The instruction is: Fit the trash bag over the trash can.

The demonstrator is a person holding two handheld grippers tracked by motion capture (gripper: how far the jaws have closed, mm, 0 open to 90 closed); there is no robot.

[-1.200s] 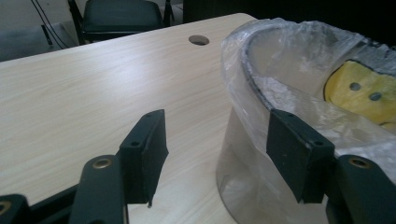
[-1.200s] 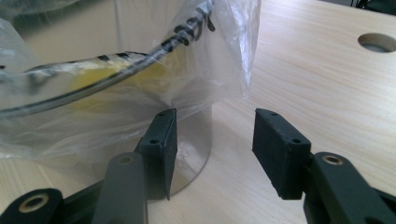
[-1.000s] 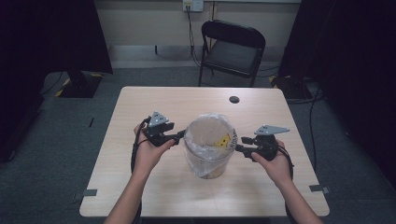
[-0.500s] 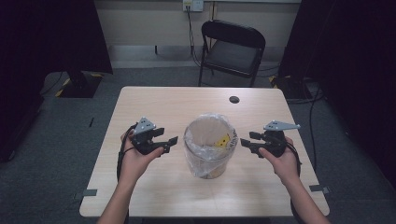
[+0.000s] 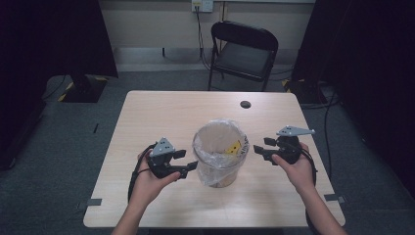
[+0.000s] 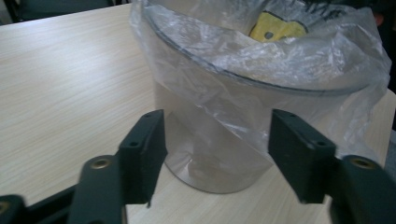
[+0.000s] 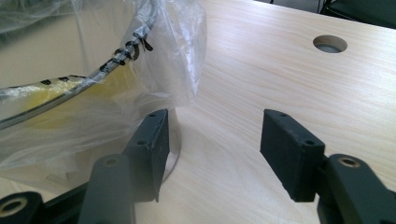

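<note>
- Here a clear plastic bin (image 5: 219, 159) stands upright near the middle of the wooden table (image 5: 161, 112), lined with a thin see-through bag (image 6: 261, 60) whose edge is folded out over the rim and hangs loose down the outside
- Inside the bin, a yellow item (image 5: 234, 148) rests against the wall on the right gripper's side; in the left gripper view it shows yellow through the plastic at the far rim
- The left gripper (image 5: 186, 161) sits just beside the bin, pointing at its side; its jaws stand apart with nothing pinched between them, and they have just been closing a little
- In the left gripper view the bin's lower wall and base sit in the gap beyond the two black pads (image 6: 144, 154), not touching either one
- The right gripper (image 5: 260, 148) is near the bin's other side, a small gap away; its jaws are apart and empty, and they have just been opening
- In the right gripper view the loose fold of the bag hangs close above the left-hand pad, with bare table between the pads
- A round cable hole (image 5: 245, 104) lies in the table's far edge, and a black folding chair (image 5: 242, 51) stands behind the table
</note>
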